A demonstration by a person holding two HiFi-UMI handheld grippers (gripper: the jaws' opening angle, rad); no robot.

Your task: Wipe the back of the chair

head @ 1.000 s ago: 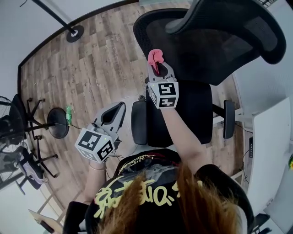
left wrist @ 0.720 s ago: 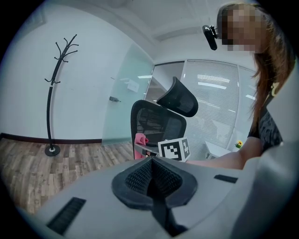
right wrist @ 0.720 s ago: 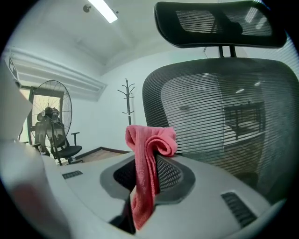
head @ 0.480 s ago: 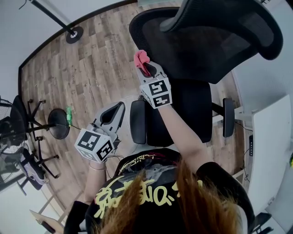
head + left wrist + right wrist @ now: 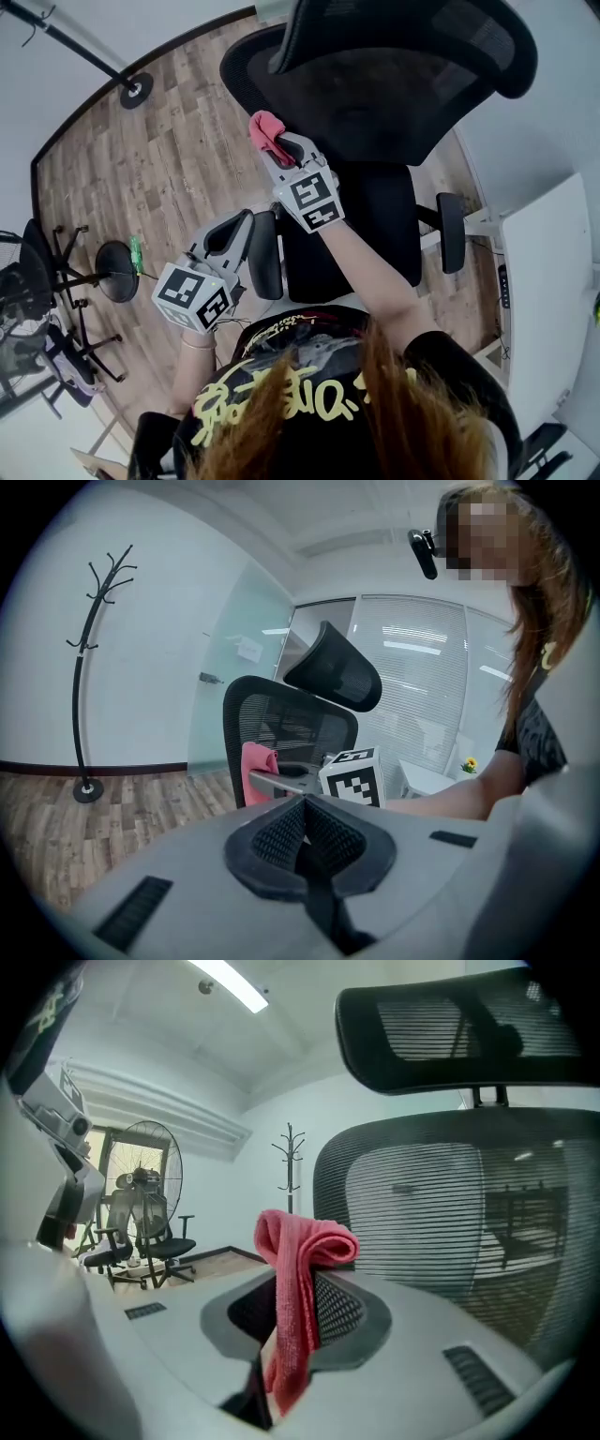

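Observation:
A black office chair with a mesh back (image 5: 375, 84) (image 5: 450, 1222) (image 5: 281, 728) and a headrest (image 5: 412, 37) stands in front of me. My right gripper (image 5: 278, 150) (image 5: 295, 1326) is shut on a folded pink cloth (image 5: 266, 131) (image 5: 300, 1269) (image 5: 258, 766), held at the left edge of the mesh back, close to the mesh. My left gripper (image 5: 234, 234) (image 5: 302, 841) hangs lower, beside the chair's left armrest (image 5: 263, 253), its jaws closed together with nothing between them.
The chair's seat (image 5: 366, 234) and right armrest (image 5: 449, 232) lie below the back. A white desk (image 5: 544, 300) stands at the right. A coat stand (image 5: 94, 705) has its base (image 5: 137, 90) at the far left; other chairs and a fan (image 5: 141, 1204) sit at the left.
My right gripper has carried the pink cloth leftward along the chair back to its left edge. The left gripper has stayed in place.

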